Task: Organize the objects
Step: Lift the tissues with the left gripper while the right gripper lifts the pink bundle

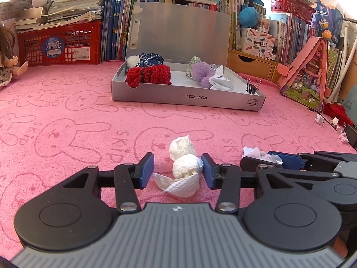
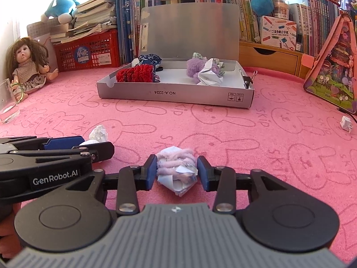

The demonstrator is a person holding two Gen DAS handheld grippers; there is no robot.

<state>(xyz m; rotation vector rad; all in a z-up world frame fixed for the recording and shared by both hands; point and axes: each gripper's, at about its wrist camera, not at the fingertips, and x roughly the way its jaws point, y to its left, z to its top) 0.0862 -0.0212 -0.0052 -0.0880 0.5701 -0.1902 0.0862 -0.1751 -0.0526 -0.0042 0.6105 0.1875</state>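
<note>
Left wrist view: the left claw [image 1: 178, 170] sits low over the pink rabbit-print counter [image 1: 67, 116] with the white tissue wad [image 1: 185, 164] between its blue pads.
Left claw state: partly open; the right pad touches the wad's edge, the left pad stands clear, so nothing is gripped.
Why so: the wad lies loose on the counter, which suggests it is either just let go or about to be pinched.
Tissue sheet: a flat tissue piece [image 1: 180, 184] trails from the wad toward the near side.
Ahead: the grey cardboard box [image 1: 185, 99] lies far across the counter, lid propped up, holding a red knitted piece [image 1: 149, 74], a purple plush [image 1: 202, 73] and crumpled paper [image 1: 219, 81]; it looks like the collecting place.
In the way: nothing between claw and box; the right claw's fingers [image 1: 290, 158] crowd in from the right.

Right wrist view: the right claw [image 2: 176, 170] brackets a paper-and-purple-yarn bundle [image 2: 177, 169].
Right claw state: narrow, both pads against the bundle's sides; it appears clamped, the bundle resting on or just above the counter.
Around: the left claw [image 2: 78, 145] close at left, a doll [image 2: 29, 64] and a glass cup [image 2: 7, 101] far left, a small paper scrap [image 2: 347, 122] at right.
Path: open counter up to the box's near wall.
</note>
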